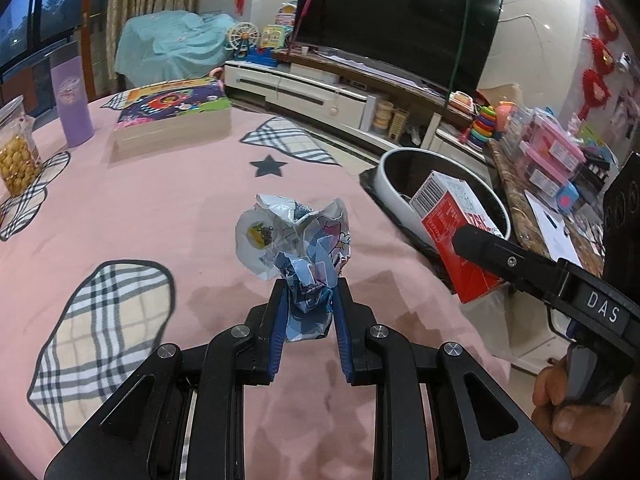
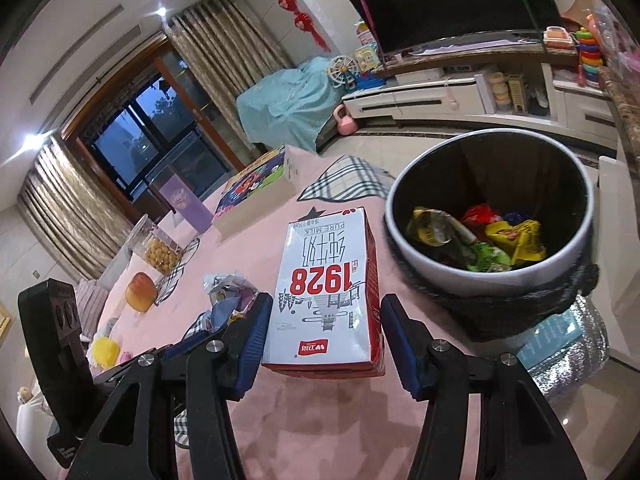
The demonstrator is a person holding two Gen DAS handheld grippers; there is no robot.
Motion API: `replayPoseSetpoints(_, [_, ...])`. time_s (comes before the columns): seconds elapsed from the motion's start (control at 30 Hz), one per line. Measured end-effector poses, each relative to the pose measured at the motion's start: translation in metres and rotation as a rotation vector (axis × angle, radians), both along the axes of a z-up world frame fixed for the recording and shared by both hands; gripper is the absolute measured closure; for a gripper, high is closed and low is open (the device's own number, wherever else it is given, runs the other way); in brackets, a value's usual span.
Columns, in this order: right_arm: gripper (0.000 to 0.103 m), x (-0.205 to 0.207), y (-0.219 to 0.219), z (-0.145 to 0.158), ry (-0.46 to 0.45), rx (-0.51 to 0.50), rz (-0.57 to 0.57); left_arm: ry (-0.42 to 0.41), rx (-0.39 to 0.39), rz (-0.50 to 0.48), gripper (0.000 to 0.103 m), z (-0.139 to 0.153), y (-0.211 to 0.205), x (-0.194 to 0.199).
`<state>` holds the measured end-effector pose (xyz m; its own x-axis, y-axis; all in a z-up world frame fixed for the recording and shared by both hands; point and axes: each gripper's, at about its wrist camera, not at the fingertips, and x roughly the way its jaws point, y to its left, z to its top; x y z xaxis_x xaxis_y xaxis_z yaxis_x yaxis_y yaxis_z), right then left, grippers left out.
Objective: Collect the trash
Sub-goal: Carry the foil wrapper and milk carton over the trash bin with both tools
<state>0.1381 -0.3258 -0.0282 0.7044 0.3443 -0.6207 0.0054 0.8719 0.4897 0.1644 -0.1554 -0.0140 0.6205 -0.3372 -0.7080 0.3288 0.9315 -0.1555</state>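
Observation:
My left gripper (image 1: 309,298) is shut on a crumpled blue-and-white wrapper (image 1: 296,240) and holds it just above the pink tablecloth (image 1: 160,208). My right gripper (image 2: 326,316) is shut on a red-and-white milk carton (image 2: 328,288), held over the table's edge next to the trash bin (image 2: 492,276). The carton (image 1: 456,236) and the right gripper's finger (image 1: 492,250) also show in the left wrist view, in front of the bin (image 1: 390,178). The bin holds several colourful wrappers (image 2: 480,240). The wrapper (image 2: 228,292) shows left of the carton in the right wrist view.
On the table are a stack of children's books (image 1: 176,116), a purple tumbler (image 1: 72,104), a jar of yellow snacks (image 1: 16,156), and a bun (image 2: 140,292). A TV (image 1: 400,20) and its stand (image 1: 320,96) are behind. A cluttered counter (image 1: 552,168) lies right of the bin.

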Motion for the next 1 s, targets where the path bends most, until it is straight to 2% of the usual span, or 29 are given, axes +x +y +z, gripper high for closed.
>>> replayPoseSetpoints(0.4, [0.047,-0.009,-0.044,0.006,-0.012,-0.006,-0.072,-0.008,0.016,-0.054,0.082,0.004,-0.032,-0.001])
replayPoseSetpoints(1.0, [0.047,-0.010,-0.083,0.004,-0.009,-0.003,-0.129,-0.018,0.034,-0.119,0.082,0.009,-0.072,0.009])
